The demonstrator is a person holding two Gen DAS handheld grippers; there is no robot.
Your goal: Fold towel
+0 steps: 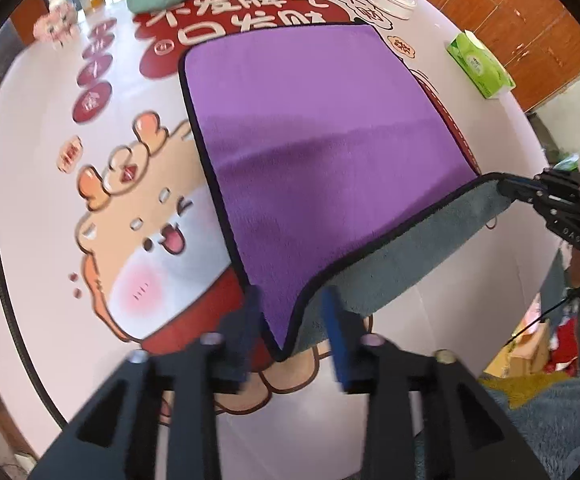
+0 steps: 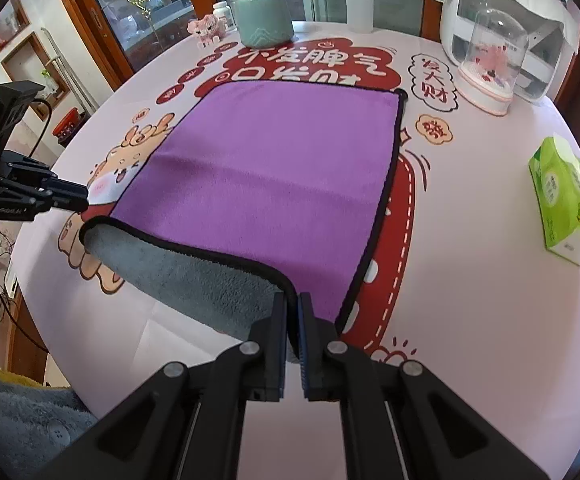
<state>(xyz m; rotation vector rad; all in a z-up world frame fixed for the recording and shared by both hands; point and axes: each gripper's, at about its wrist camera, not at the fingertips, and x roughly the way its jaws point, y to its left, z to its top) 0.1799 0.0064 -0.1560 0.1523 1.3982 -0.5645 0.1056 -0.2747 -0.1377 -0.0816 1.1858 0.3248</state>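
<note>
A purple towel (image 1: 310,120) with a grey underside and black hem lies spread on the round table; it also shows in the right wrist view (image 2: 273,160). Its near edge is lifted, so the grey side (image 2: 193,276) shows. My right gripper (image 2: 293,300) is shut on the towel's near right corner; it also shows in the left wrist view (image 1: 508,188). My left gripper (image 1: 290,300) is open, its fingers on either side of the near left corner, which hangs between them unclamped. In the right wrist view it (image 2: 83,200) sits just left of that corner.
A green tissue box (image 2: 570,200) lies at the table's right. At the far edge stand a teal jar (image 2: 263,20), a squeeze bottle (image 2: 360,4), a domed figure case (image 2: 490,68) and a small pink toy (image 2: 207,30). The table edge (image 2: 101,356) is near.
</note>
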